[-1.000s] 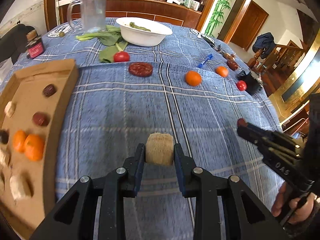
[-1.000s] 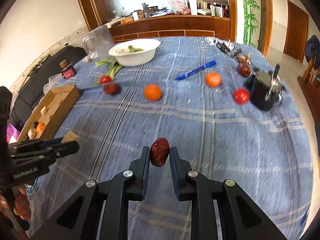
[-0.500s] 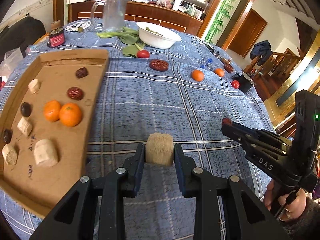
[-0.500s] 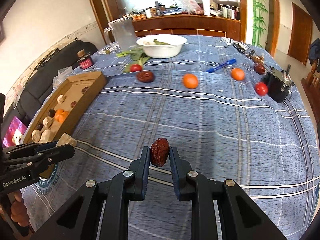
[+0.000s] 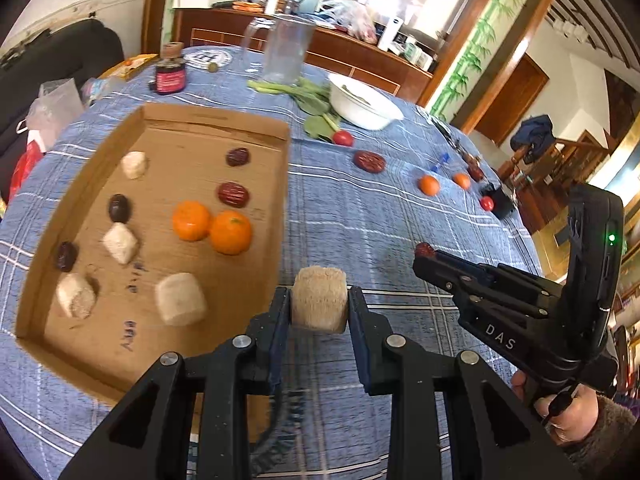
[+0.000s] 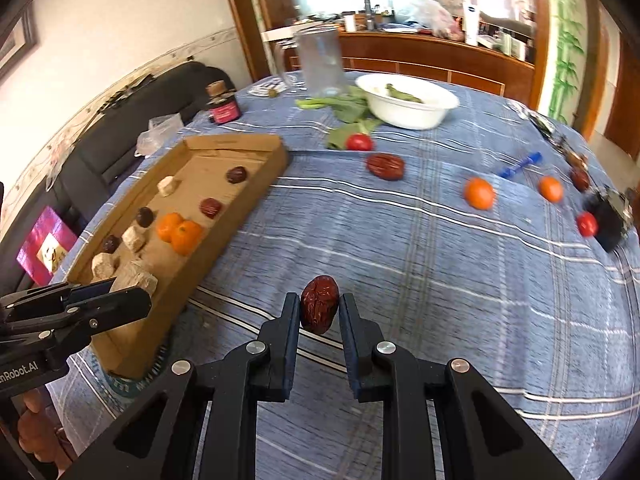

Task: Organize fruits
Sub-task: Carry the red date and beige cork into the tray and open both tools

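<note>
Left wrist view: left tool (image 5: 319, 305) clenched on a tan fibrous block (image 5: 319, 298), held just past the near right corner of the cardboard tray (image 5: 216, 120), above the blue plaid worktop (image 5: 360, 216); tray holds 2 oranges (image 5: 212, 227), 4 dates (image 5: 233, 194), 4 tan blocks (image 5: 180, 299); on the worktop far right: 1 date (image 5: 369, 161), 2 oranges (image 5: 429, 185), 2 red tomatoes (image 5: 343, 138); right tool (image 5: 425, 251) at right, gripping a date, well apart from the tray.

Right wrist view: right tool (image 6: 319, 311) clenched on a red date (image 6: 319, 309), over the worktop (image 6: 440, 264), right of the tray (image 6: 256, 184); left tool (image 6: 132, 292) at near left over the tray's near end, block in its tips; white bowl (image 6: 408, 102), far.
</note>
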